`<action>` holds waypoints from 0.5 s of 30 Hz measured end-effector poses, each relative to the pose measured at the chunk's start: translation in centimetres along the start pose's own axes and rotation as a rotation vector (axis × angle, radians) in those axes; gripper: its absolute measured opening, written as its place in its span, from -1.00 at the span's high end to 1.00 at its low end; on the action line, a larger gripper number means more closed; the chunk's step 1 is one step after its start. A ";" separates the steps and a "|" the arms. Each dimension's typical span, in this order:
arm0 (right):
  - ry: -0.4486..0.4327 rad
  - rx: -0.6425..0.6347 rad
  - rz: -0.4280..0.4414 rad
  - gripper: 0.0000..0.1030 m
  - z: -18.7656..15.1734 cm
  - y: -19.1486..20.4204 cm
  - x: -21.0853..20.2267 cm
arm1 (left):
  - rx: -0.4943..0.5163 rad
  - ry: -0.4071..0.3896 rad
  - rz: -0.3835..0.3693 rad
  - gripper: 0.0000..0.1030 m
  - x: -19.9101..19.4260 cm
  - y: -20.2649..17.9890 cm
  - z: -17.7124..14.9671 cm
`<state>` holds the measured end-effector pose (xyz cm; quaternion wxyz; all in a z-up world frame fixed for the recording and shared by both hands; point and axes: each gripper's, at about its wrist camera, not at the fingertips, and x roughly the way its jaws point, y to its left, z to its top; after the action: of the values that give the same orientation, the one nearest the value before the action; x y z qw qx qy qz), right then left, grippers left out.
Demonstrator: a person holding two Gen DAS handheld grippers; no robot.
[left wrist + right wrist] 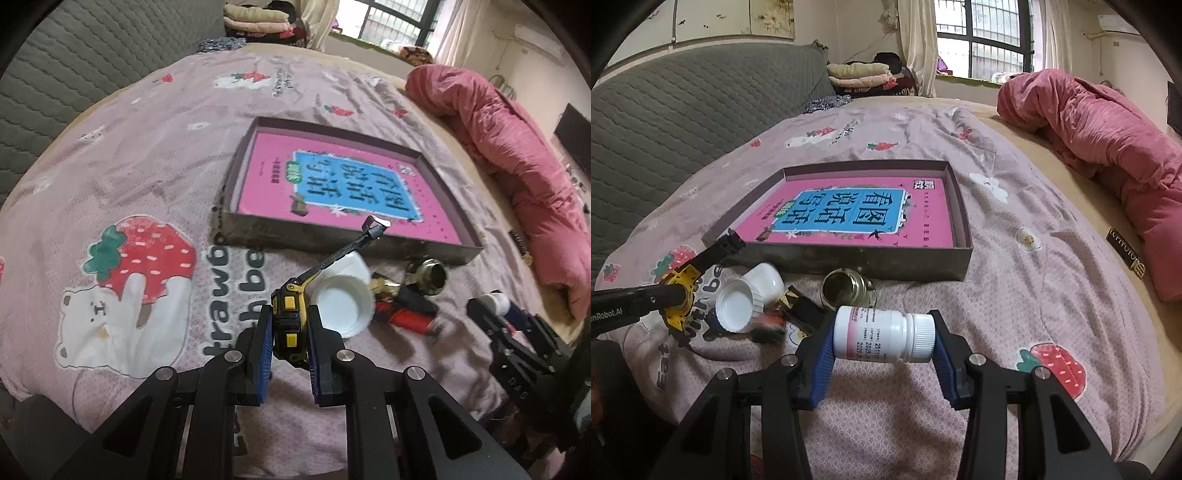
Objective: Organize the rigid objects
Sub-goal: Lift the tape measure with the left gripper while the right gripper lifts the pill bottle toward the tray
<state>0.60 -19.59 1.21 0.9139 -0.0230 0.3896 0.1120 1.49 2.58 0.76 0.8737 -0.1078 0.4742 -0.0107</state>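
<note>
My left gripper (290,322) is shut on a yellow and black tape measure (287,301), lifted off the bedspread, its short stiff blade (354,245) sticking out toward the box. The right wrist view shows that tape measure (679,295) at far left. My right gripper (884,334) is shut on a white pill bottle (886,338) held sideways, cap to the right. A shallow grey box (849,260) (332,242) holds a pink book (849,218) (343,184). On the bedspread before it lie a white open tub (343,301) (746,299), a brass ring (428,273) (847,291) and a red-black item (406,314) (798,312).
Everything sits on a bed with a pink strawberry-print bedspread (147,166). A bunched red quilt (1100,133) lies along the right side. A grey quilted headboard (683,110) rises at left, with folded blankets (860,74) and a window behind.
</note>
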 end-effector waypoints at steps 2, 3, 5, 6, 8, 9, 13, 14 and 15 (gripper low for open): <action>-0.003 0.001 -0.003 0.08 0.1 0.0 0.0 | 0.007 -0.010 -0.014 0.67 -0.4 -0.3 0.1; -0.006 0.001 -0.004 0.08 0.2 -0.1 -0.1 | 0.011 -0.014 -0.016 0.67 -0.5 -0.4 0.1; -0.010 0.000 -0.006 0.08 0.1 -0.1 -0.2 | 0.015 -0.017 -0.021 0.67 -0.6 -0.6 0.2; -0.014 -0.002 -0.007 0.08 0.2 -0.1 -0.3 | 0.018 -0.019 -0.020 0.68 -0.7 -0.7 0.2; -0.023 -0.007 -0.009 0.08 0.3 0.0 -0.4 | 0.019 -0.023 -0.021 0.68 -0.8 -0.6 0.3; -0.027 -0.009 -0.009 0.08 0.3 0.0 -0.5 | 0.018 -0.026 -0.021 0.68 -0.8 -0.6 0.4; -0.041 -0.018 -0.010 0.08 0.7 0.2 -0.7 | 0.020 -0.040 -0.017 0.68 -0.9 -0.5 0.9; -0.045 -0.021 -0.009 0.08 0.8 0.3 -0.8 | 0.018 -0.045 -0.019 0.68 -0.9 -0.4 1.0; -0.051 -0.023 -0.011 0.08 0.9 0.3 -0.9 | 0.013 -0.054 -0.025 0.68 -1.1 -0.3 1.2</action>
<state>0.54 -19.38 2.49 0.9237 -0.0328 0.3649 0.1121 1.89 2.58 2.31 0.8868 -0.1084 0.4488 -0.0217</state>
